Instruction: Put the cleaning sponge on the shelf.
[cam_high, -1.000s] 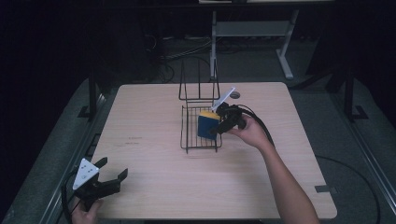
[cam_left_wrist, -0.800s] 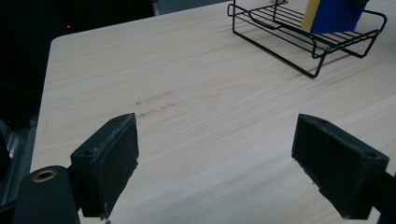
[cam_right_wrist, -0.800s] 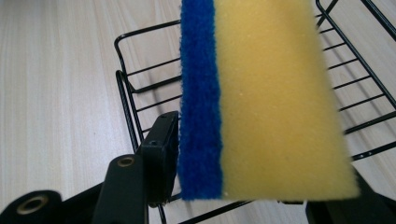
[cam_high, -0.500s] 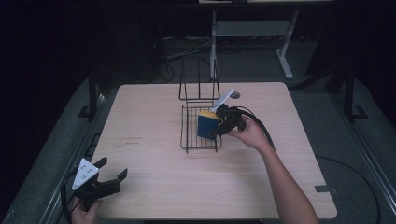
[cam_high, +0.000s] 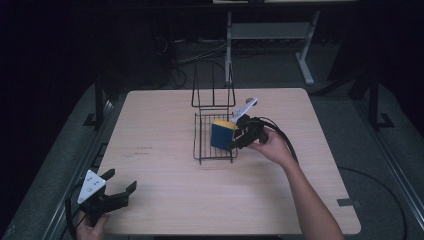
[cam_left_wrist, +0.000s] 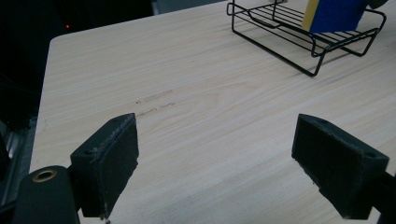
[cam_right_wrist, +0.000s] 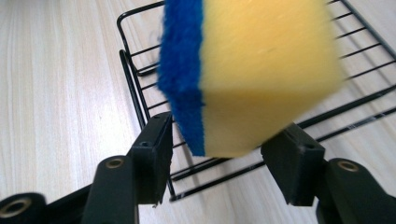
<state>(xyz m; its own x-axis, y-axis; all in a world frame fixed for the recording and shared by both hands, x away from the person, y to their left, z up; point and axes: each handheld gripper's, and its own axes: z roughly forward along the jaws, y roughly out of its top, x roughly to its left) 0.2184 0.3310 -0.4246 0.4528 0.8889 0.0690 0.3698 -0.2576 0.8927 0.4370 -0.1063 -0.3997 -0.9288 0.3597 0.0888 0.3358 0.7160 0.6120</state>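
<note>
The yellow foam sponge with a blue scouring face (cam_high: 222, 134) stands on edge over the black wire rack (cam_high: 214, 139), which sits a little behind the middle of the pale wooden tabletop (cam_high: 165, 120), toward its far edge. In the right gripper view the sponge (cam_right_wrist: 247, 74) is blurred and cut off at the top, so its upper end cannot be made out. The right gripper (cam_high: 239, 137) meets the sponge from the rack's right side. Its pads (cam_right_wrist: 152, 156) stand just beside the sponge's lower corners with slivers of gap showing, and whether they are pressing it cannot be told. The right hand (cam_high: 272, 146) covers much of the gripper's body in the high view.

The left gripper (cam_high: 120, 192) hangs at the near left corner of the tabletop, jaws spread wide with nothing between them. The left hand (cam_high: 90, 229) is cut off by the bottom edge.

Faint dark marks (cam_left_wrist: 156, 102) on the wood ahead of the left gripper look like writing but are too smudged to read.
</note>
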